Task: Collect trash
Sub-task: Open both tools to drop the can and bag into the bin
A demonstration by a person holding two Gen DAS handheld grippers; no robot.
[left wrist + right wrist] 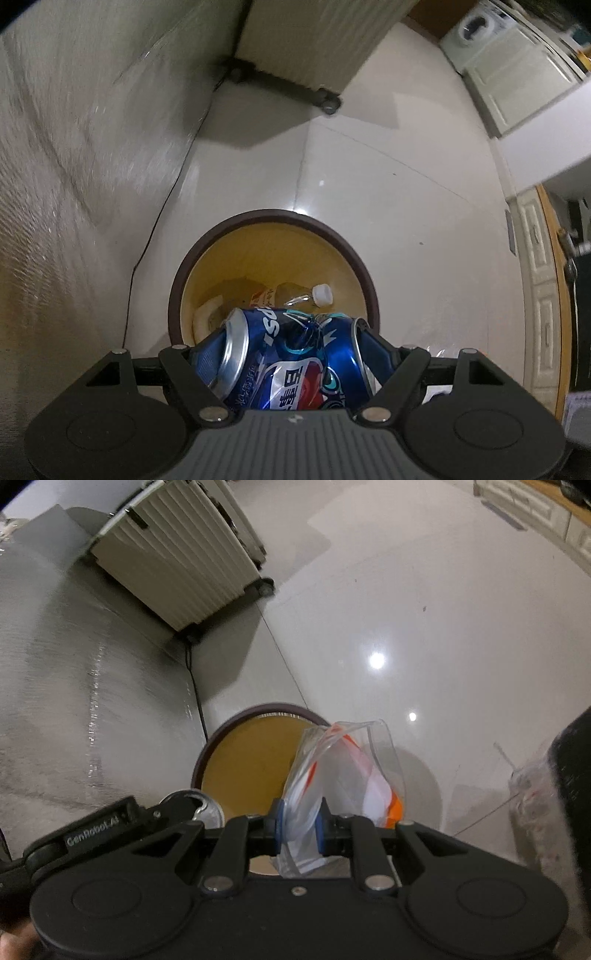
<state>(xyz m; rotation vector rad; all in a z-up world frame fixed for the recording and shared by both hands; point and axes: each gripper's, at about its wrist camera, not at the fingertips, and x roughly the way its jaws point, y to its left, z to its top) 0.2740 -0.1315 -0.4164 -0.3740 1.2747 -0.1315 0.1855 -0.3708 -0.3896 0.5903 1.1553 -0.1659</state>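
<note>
My left gripper (293,350) is shut on a crushed blue Pepsi can (291,369), held sideways between its pads. Just beyond and below the can stands a round bin (273,216) with a brown rim and yellow inside. In it lie a plastic bottle with a white cap (308,295) and some paper. In the right wrist view my right gripper (301,814) is shut on a clear plastic bag (343,768) printed in red, orange and white. The bag hangs over the right part of the bin's rim (236,720). The can's silver end (208,806) shows at lower left.
A ribbed beige suitcase on wheels (314,40) stands against the wall behind the bin. A black cable (166,206) runs along the wall's foot. White cabinets (535,258) line the right side. More clear plastic litter (532,794) lies on the glossy tiled floor at right, beside a dark object (576,775).
</note>
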